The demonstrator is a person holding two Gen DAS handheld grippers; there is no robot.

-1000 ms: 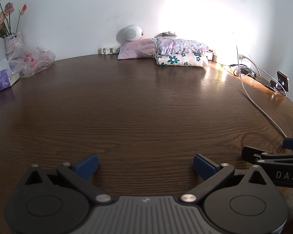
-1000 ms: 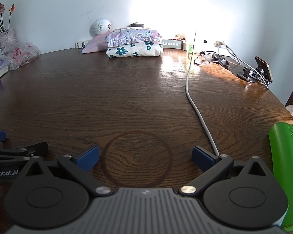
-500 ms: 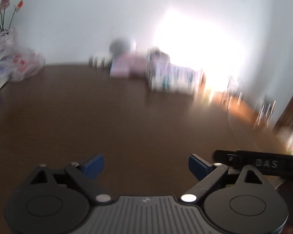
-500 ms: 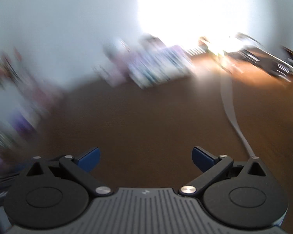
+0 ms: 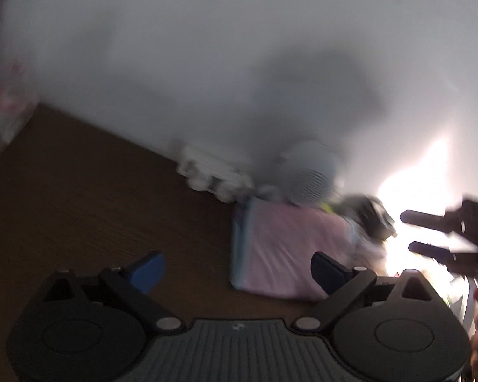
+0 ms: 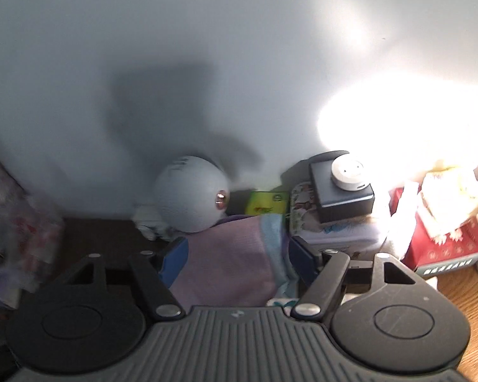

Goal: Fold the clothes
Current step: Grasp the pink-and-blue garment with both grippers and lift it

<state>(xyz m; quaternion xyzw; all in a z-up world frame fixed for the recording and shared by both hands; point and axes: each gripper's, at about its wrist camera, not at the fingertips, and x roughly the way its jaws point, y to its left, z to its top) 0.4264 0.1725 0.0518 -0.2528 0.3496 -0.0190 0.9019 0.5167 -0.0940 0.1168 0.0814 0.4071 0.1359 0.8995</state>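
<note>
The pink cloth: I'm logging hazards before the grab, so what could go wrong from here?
1. The right gripper is open around the pink cloth, close to the white speaker; pulling the cloth may roll or knock it.
2. The dark box with a white puck sits on a tin beside the cloth; a snag could topple it.
3. Both views are blurred, so aim may be off.

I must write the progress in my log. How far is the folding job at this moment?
Done: the pink garment lies folded flat on the wooden table, near the white round speaker. In hand: nothing is gripped. The right gripper is open with its fingers on either side of that garment; the left gripper is open just before it. Left: no unfolded garment shows in these views, so I cannot tell.
</note>
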